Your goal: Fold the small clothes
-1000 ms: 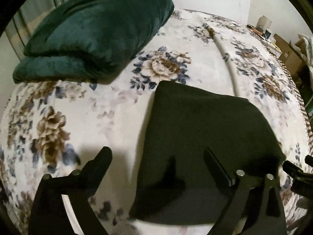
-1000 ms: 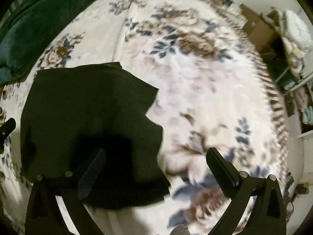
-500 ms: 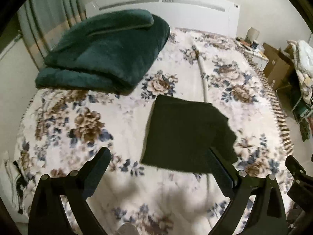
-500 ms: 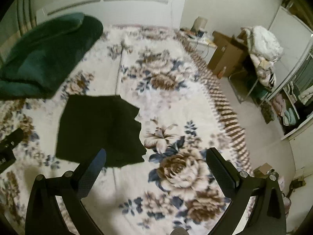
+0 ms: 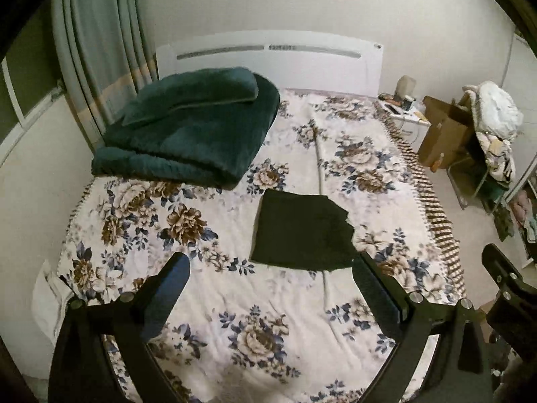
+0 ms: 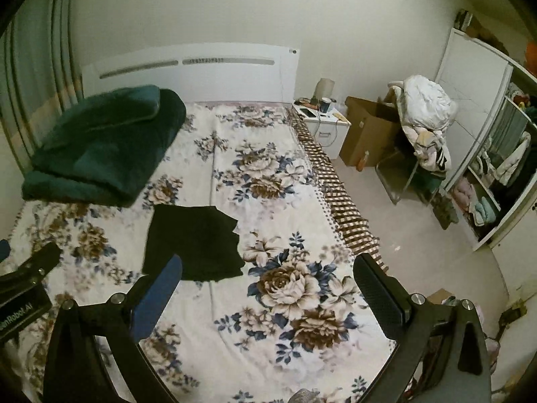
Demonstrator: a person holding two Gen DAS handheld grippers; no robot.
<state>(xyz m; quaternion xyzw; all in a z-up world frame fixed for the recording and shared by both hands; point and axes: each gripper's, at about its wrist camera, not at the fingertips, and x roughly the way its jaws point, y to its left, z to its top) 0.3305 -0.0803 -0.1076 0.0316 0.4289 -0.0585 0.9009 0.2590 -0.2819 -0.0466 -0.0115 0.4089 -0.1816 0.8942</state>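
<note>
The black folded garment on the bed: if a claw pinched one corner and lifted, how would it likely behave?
The black folded garment would probably droop and unfold: it is thin cloth lying flat on the floral bedspread, with layered edges at its right side. It looks light for its spread. Pushed, it would likely bunch up on the soft cover instead of sliding.

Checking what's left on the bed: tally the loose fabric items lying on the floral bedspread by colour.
Black folded garment: 1
Dark green folded blanket: 1
Total: 2
</note>
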